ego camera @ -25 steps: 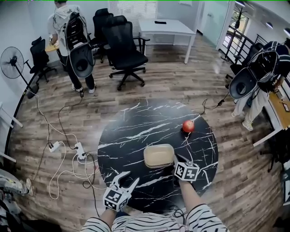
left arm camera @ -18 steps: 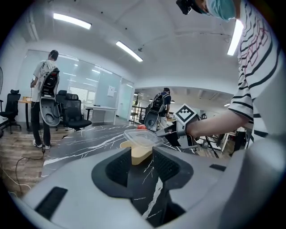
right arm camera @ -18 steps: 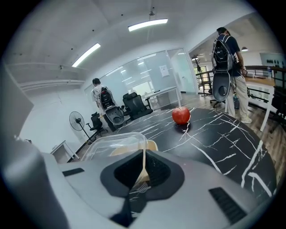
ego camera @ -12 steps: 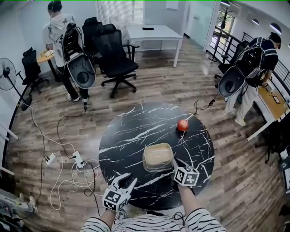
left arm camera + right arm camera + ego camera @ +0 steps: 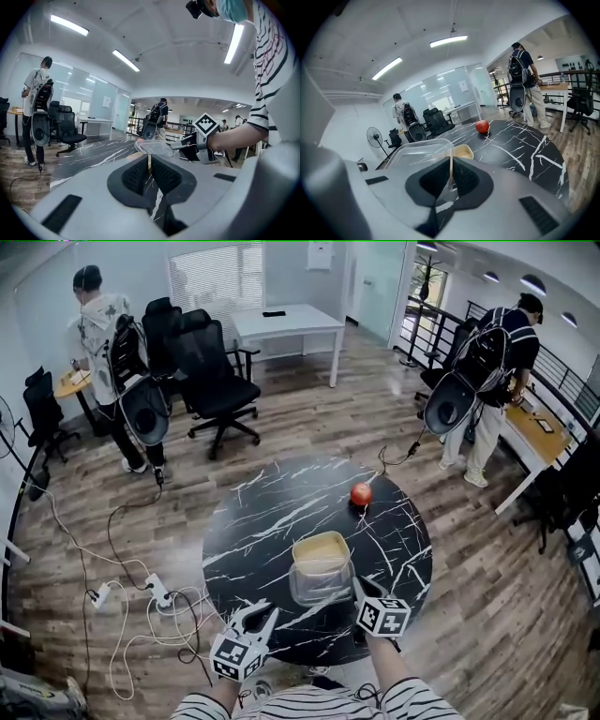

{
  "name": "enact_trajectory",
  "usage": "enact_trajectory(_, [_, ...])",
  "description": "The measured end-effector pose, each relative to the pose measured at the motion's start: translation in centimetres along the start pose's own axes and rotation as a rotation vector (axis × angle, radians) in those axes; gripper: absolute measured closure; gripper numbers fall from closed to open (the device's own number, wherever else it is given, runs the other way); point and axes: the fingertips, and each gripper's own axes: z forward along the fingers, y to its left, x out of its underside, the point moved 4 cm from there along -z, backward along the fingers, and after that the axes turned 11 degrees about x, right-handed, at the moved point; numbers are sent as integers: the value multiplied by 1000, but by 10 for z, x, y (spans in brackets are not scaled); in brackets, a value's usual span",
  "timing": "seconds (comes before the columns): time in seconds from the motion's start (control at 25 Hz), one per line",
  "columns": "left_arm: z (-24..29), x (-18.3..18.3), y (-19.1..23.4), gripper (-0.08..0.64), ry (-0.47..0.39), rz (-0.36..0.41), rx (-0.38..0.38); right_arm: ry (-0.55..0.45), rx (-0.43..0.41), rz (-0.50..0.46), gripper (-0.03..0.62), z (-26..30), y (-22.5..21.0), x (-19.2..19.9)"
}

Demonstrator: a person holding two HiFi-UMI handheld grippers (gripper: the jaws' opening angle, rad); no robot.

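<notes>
A round black marble table (image 5: 253, 531) carries a tan container (image 5: 321, 548) and a red apple (image 5: 361, 493) farther back. My right gripper (image 5: 360, 591) is shut on the near edge of a clear plastic lid (image 5: 316, 584), which hangs over the container's near side. In the right gripper view the lid (image 5: 417, 150) rises from the right gripper (image 5: 450, 161), with the container (image 5: 464, 151) and apple (image 5: 482, 126) beyond. My left gripper (image 5: 253, 620) hovers at the table's near left edge, holding nothing. In the left gripper view the left gripper (image 5: 149, 161) shows its jaws nearly touching.
Black office chairs (image 5: 211, 371) and a white desk (image 5: 286, 322) stand behind the table. One person (image 5: 98, 320) stands at the back left, another (image 5: 497, 343) at the right by a wooden desk (image 5: 534, 432). Cables and power strips (image 5: 141, 587) lie on the floor to the left.
The right gripper has pulled the clear lid off the tan container toward me. The left gripper's jaws have closed from a wide gap to a slit.
</notes>
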Motion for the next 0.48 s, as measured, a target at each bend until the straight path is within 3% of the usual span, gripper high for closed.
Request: enact_trajectory(0.48, [-44,8,-18,529,1,27,89,-50,83,62,555,-61,21,37])
